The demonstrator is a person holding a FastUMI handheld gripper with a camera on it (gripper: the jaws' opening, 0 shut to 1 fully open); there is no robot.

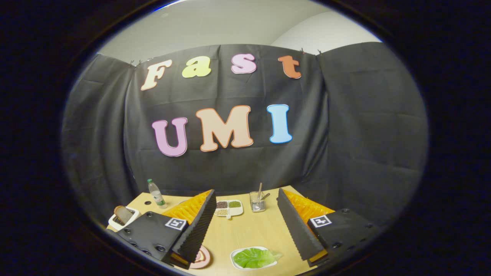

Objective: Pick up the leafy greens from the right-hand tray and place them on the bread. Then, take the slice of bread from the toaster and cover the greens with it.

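Wooden table [245, 234], claw [247, 226] spread wide above leafy greens [255, 257], divided dish [229, 208], glass [257, 202], bottle [156, 194] beyond

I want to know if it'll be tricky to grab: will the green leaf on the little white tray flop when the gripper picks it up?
Probably, yes. The leafy greens look thin and crinkled, so they should droop and weigh little. They lie flat on the white tray, so pinching an edge may be fiddly. The gripper is open, above the table.
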